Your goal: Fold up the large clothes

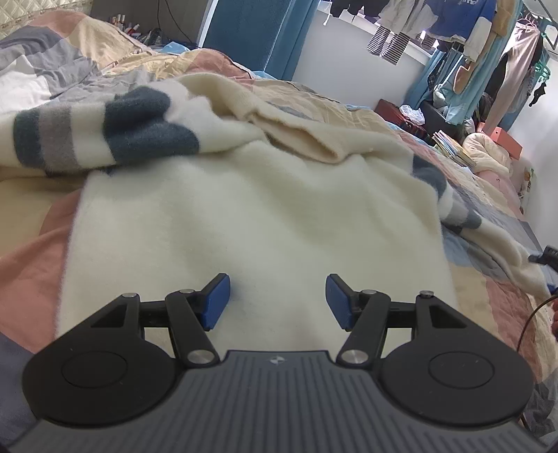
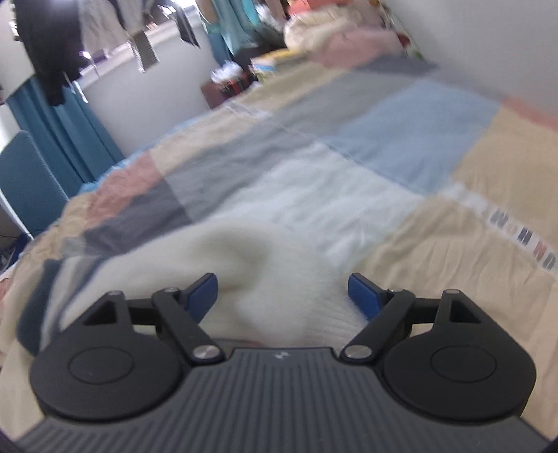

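Note:
A cream fleecy sweater (image 1: 251, 216) with dark blue and grey striped sleeves lies spread on the patchwork bedspread (image 1: 31, 251). One striped sleeve (image 1: 104, 136) is folded across its top left. My left gripper (image 1: 278, 301) hovers over the sweater's near edge, its blue pads (image 1: 218, 301) apart with only flat fabric below them. In the blurred right wrist view, my right gripper (image 2: 283, 296) stands open over a raised hump of the same cream sweater (image 2: 265, 278); the cloth lies between the pads (image 2: 364, 296) but they do not press on it.
The bedspread (image 2: 401, 139) stretches far ahead in coloured squares. Blue curtains (image 1: 251, 31) and hung laundry (image 1: 453, 31) stand beyond the bed. Books and a pile of bedding (image 1: 484, 150) sit at the far right. A cable (image 1: 533, 313) trails at the right edge.

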Action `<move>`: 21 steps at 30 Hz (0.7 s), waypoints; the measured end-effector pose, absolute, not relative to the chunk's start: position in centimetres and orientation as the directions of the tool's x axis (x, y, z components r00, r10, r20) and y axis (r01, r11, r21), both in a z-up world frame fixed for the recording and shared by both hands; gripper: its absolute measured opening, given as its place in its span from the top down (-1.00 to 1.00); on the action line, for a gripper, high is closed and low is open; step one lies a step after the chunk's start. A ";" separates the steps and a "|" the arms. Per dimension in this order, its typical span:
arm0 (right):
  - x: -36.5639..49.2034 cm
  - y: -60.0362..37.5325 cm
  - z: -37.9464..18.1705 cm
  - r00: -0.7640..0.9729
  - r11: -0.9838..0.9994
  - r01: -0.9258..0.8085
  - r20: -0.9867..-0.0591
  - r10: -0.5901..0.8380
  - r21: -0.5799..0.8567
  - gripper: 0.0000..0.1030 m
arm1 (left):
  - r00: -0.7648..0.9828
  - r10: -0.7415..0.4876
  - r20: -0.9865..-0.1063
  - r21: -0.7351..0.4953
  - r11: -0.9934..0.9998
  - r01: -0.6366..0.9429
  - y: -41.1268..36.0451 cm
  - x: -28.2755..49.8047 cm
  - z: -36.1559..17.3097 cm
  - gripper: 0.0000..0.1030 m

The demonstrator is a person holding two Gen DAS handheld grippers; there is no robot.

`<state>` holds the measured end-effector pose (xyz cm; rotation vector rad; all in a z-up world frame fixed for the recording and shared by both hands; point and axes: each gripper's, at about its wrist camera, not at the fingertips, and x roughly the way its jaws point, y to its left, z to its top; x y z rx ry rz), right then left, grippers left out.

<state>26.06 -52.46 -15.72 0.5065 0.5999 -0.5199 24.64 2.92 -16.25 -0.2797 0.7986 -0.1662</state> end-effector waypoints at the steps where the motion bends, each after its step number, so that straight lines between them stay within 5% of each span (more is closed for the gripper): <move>1: 26.1 -51.9 -15.2 0.716 0.759 0.582 -0.626 -0.308 0.292 -0.62 | 0.689 -0.246 -0.682 -0.302 0.952 0.041 2.9 24.6 -16.2 -0.30; 12: 26.0 -35.7 -6.7 0.869 0.947 0.238 -0.483 -0.108 0.218 -0.62 | 0.735 -0.213 -0.644 -0.272 0.961 0.040 3.3 23.1 -14.4 -0.37; 21: 24.2 -23.9 -3.4 0.894 0.954 0.060 -0.442 0.080 0.294 -0.62 | 0.757 -0.257 -0.601 -0.268 0.957 0.113 3.3 21.4 -13.5 -0.38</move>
